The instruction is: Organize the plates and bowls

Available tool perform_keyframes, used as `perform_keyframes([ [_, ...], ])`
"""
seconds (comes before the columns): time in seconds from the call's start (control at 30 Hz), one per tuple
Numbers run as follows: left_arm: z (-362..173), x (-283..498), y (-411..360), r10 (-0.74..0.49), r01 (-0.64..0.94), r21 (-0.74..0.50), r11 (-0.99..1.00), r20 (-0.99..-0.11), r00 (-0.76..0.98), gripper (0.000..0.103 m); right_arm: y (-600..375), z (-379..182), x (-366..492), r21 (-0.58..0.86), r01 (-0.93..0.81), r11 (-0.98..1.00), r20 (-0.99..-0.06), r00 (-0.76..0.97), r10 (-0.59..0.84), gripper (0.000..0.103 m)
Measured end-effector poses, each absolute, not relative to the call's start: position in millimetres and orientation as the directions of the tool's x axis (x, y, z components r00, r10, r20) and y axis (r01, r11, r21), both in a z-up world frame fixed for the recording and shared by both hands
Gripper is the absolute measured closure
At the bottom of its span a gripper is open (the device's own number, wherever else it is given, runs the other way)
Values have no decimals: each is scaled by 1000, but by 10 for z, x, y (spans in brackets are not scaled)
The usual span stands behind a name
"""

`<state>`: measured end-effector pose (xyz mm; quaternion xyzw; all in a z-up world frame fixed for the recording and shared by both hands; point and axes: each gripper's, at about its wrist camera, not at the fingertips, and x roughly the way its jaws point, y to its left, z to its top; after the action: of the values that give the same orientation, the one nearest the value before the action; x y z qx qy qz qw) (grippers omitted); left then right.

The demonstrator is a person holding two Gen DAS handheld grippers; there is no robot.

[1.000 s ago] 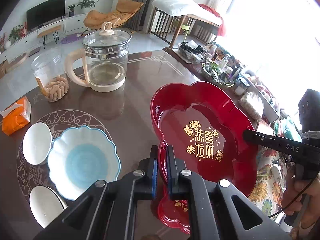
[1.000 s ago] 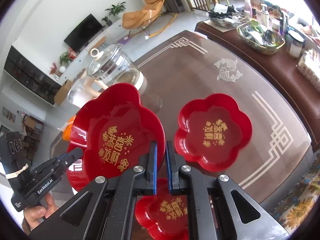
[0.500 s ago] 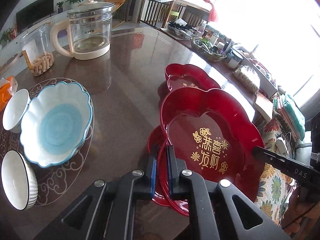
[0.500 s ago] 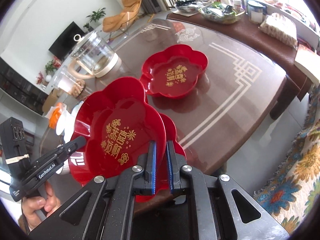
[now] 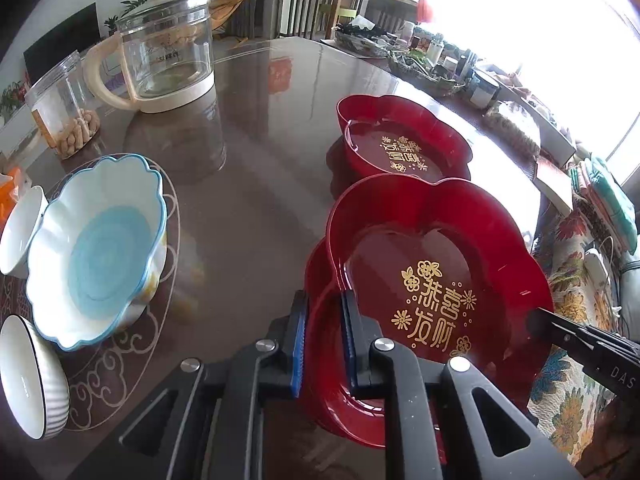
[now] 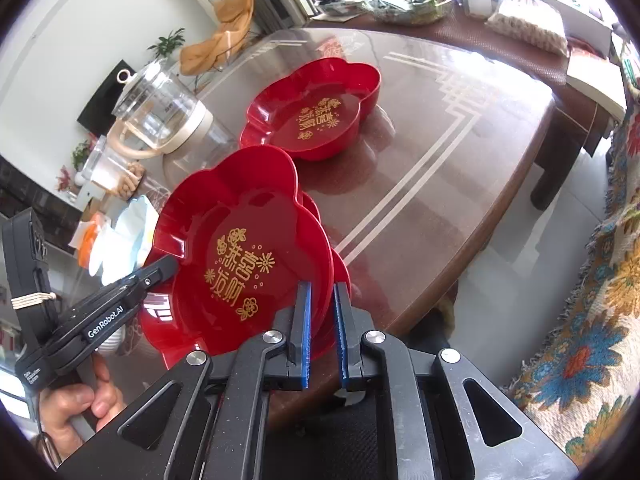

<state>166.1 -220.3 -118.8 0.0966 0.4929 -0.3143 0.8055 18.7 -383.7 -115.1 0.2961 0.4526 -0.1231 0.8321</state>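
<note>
Far to the left of the left tool (image 5: 324, 344), at the edge of its view, a ribbed white bowl (image 5: 32, 376) is cut off by the frame, and a second small white bowl (image 5: 20, 228) beyond it is half hidden behind the blue scalloped bowl (image 5: 96, 252). All three stand on the bench (image 5: 248, 184). Ahead and to the left of this tool are a clear jar (image 5: 64, 108), whose contents we cannot name, and a glass kettle (image 5: 168, 52). The left tool points steeply down. Its jaws have just been opening and now stand a little apart, with the near rim of the top red plate (image 5: 440, 280) between the blue pads and daylight on either side. That plate sits nested in a lower red plate (image 5: 320, 360), of which only a crescent of rim shows directly below the tool. Another red plate (image 5: 400, 140) lies straight ahead, apart from the stack. In the right wrist view, a hand (image 6: 76, 404) grips the left tool's handle at the lower left, partly cropped. The right tool (image 6: 323, 332) has its jaws narrow, closed on the opposite rim of the top red plate, though the lower plate's edge crowds the same gap and we cannot separate the two rims there. To this tool's right the bench ends, and a patterned cloth (image 6: 580, 320) runs out of frame.
</note>
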Motion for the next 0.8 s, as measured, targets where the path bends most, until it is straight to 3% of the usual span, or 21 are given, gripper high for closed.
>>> perform_keyframes([
  [0.4,-1293,1644,-2263,-326,616,-16,788,-859,394,81,-3754,-1270,175,376,465,801,-831,551,70,86],
  [0.53,-1220,1660,-2236,-318,602,6,799,-845,430,53,-3774,-1263,147,378,474,795,-828,557,62,84],
  [0.57,-1179,1664,-2218,-317,596,12,803,-838,445,51,-3780,-1258,138,382,473,794,-825,561,63,83],
  [0.67,-1018,1668,-2129,-334,577,-5,817,-820,465,47,-3778,-1228,107,399,467,789,-811,582,66,58],
  [0.77,-762,1556,-1999,-379,571,-33,820,-779,499,36,-3722,-1069,6,368,465,805,-778,628,-7,57],
  [0.8,-668,1482,-1948,-389,566,-32,824,-758,524,26,-3671,-989,-43,348,464,814,-760,648,-44,54],
])
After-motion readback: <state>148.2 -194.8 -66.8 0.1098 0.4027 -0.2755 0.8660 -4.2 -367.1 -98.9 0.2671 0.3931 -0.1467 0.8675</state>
